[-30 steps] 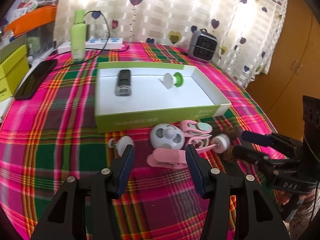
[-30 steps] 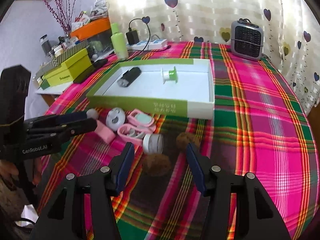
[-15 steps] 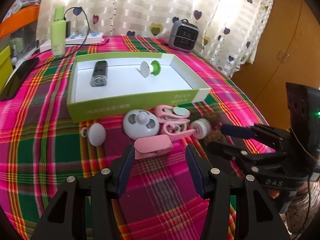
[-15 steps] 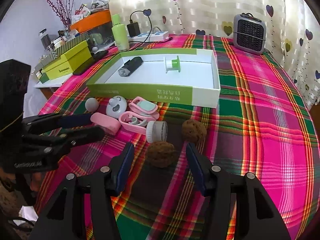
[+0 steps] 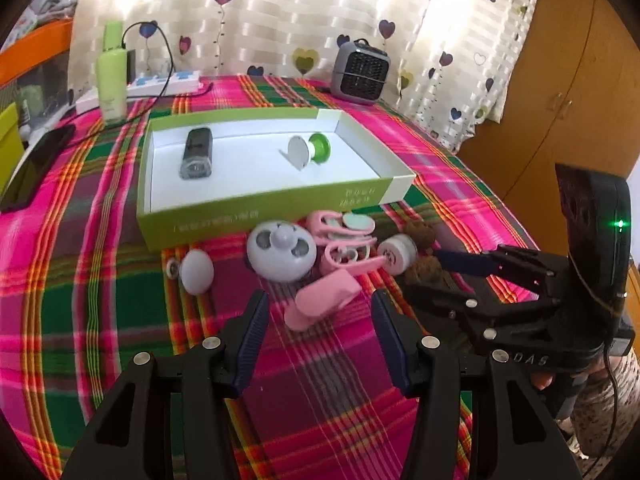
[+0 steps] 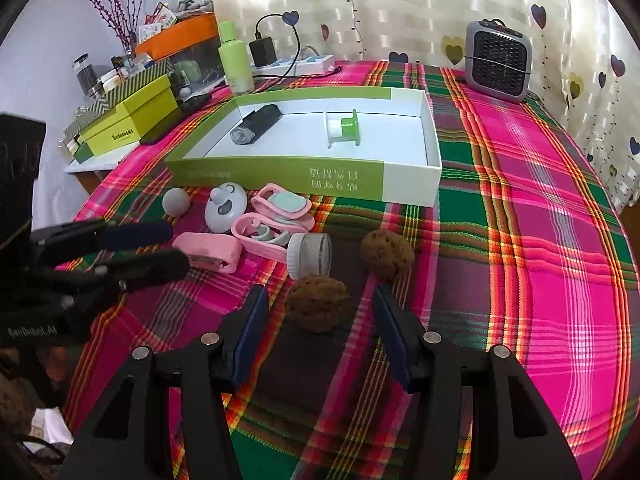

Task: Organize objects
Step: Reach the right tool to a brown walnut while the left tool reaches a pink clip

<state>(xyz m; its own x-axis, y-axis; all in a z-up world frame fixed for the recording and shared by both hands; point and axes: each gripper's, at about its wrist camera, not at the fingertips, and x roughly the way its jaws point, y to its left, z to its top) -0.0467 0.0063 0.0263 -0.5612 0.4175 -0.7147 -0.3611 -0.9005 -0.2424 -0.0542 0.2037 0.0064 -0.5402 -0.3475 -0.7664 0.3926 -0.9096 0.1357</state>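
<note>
Both hand-held grippers have crept closer to the pile since a second ago. Left hand-held gripper (image 5: 316, 332) is open, empty, with the pink clip (image 5: 322, 300) at its 12 o'clock. Right hand-held gripper (image 6: 318, 330) is open around a brown ball (image 6: 317, 302), not squeezing. Box (image 6: 432, 148) on the table (image 6: 520, 240) holds just a black gadget (image 6: 256, 124) and green spool (image 6: 344, 128), so I'd say most of the sorting is left.

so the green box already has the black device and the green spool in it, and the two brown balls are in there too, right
Not quite. The black device and the green spool are in the green box, but the right wrist view shows both brown balls lying outside it on the plaid tablecloth.
</note>
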